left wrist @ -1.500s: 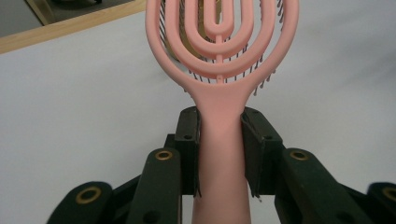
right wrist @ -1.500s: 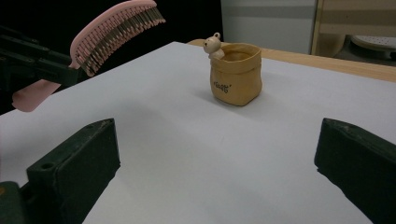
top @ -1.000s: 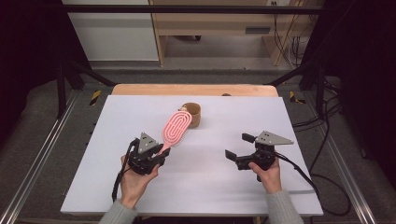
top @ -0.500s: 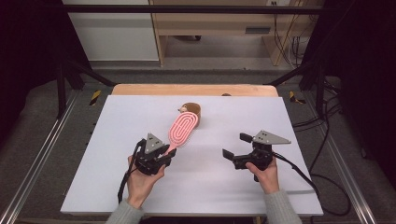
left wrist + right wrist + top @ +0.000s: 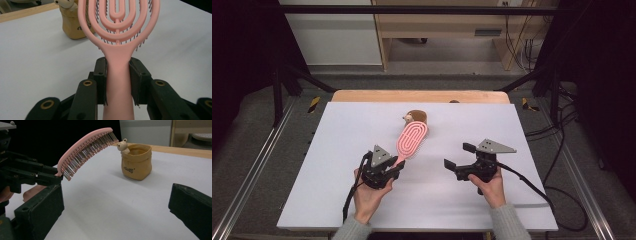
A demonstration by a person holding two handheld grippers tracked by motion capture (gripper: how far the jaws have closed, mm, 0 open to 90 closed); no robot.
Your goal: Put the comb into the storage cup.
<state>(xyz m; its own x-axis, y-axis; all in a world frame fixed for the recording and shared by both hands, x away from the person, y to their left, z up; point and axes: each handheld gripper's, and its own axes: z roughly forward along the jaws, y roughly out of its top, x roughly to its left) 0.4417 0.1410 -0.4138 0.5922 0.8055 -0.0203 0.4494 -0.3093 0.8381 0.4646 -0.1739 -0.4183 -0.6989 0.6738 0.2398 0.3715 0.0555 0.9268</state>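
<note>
My left gripper (image 5: 394,162) (image 5: 117,75) is shut on the handle of a pink vented hairbrush (image 5: 411,139) (image 5: 118,32) (image 5: 86,147). The brush is held off the white table (image 5: 337,150), bristles down, its head reaching toward a small tan fabric pouch (image 5: 417,118) (image 5: 72,23) (image 5: 136,161). A little bear figure (image 5: 123,145) peeks from the pouch's rim. My right gripper (image 5: 459,156) hovers at the table's right middle, open, with nothing between its jaws. In the right gripper view the left gripper (image 5: 53,180) shows at the left, holding the brush.
A wooden strip (image 5: 419,96) runs along the table's far edge. Black cables (image 5: 522,177) trail from both grippers over the table. Metal frame rails (image 5: 252,165) flank the table. A wooden shelf unit (image 5: 447,30) stands behind.
My left gripper has moved right and toward the near edge, carrying the brush with it; the brush head has shifted right, near the pouch. The right gripper has barely moved.
</note>
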